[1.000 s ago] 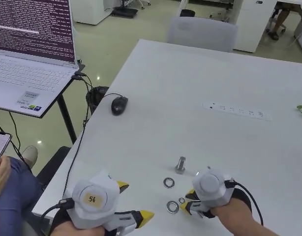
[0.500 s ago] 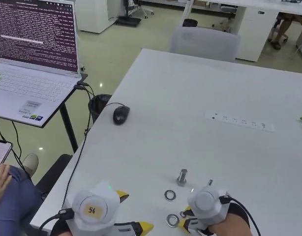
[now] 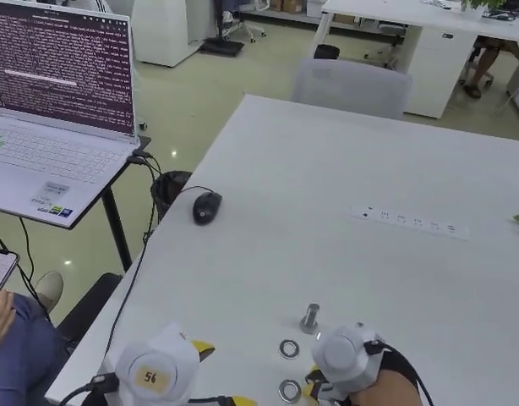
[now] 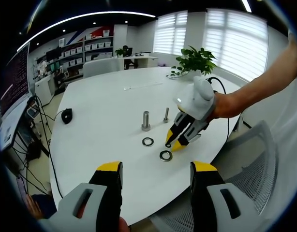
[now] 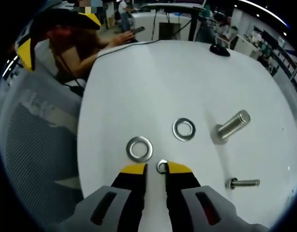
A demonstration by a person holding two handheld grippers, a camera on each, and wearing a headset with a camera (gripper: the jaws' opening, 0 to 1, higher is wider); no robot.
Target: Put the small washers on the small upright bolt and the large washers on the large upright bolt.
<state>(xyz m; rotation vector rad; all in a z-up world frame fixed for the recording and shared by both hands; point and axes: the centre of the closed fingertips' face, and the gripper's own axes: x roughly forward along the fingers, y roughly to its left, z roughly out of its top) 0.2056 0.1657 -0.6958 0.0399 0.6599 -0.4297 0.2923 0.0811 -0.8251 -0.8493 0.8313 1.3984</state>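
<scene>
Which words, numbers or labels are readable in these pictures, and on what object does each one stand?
"5" followed by an unclear second digit: yellow label on the left gripper.
Lines of text on the laptop screen: too small to read.
Stickers on the laptop: too small to read.

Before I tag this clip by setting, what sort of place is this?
Probably an open-plan office: a large white table with a power strip, a laptop on a stand beside it, and a potted plant near the windows.
</scene>
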